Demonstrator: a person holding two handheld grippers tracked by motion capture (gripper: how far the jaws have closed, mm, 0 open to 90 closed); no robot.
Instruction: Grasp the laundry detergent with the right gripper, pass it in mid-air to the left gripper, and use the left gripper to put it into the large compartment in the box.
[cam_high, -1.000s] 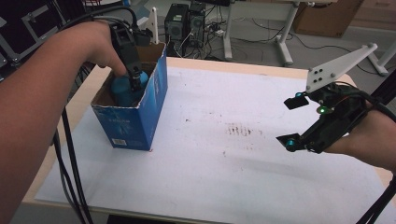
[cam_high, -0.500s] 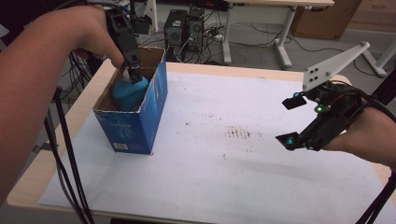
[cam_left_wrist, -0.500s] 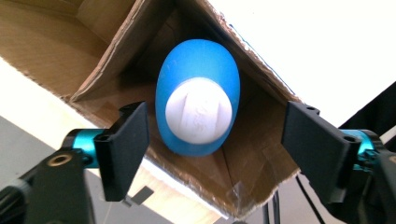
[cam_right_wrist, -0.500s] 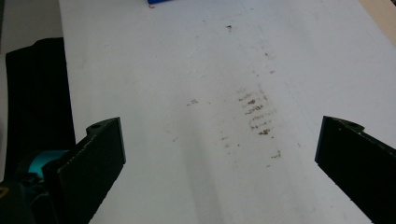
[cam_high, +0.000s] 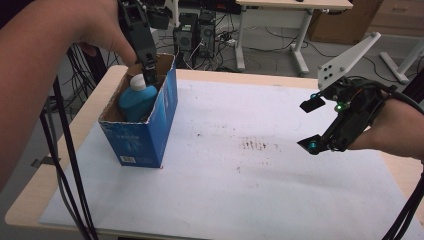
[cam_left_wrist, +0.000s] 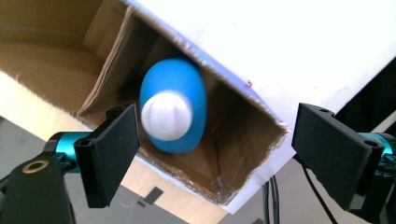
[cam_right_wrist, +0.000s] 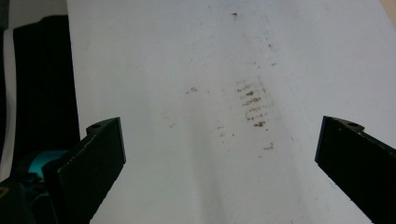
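So we had the white table (cam_high: 280, 200) under everything, with the blue cardboard box (cam_high: 145, 135) standing open right below our left gripper (cam_left_wrist: 215, 144). Inside it sat the blue bottle (cam_left_wrist: 175, 112) with its white cap (cam_left_wrist: 166, 115) – upright, straight beneath the tips. That gripper's jaws had just been opening, and they stood apart with the cap showing between them but not touching either pad, so nothing was gripped. Our right gripper (cam_high: 320, 125) hung well off to the side over the smudged sheet – wide open, holding nothing.
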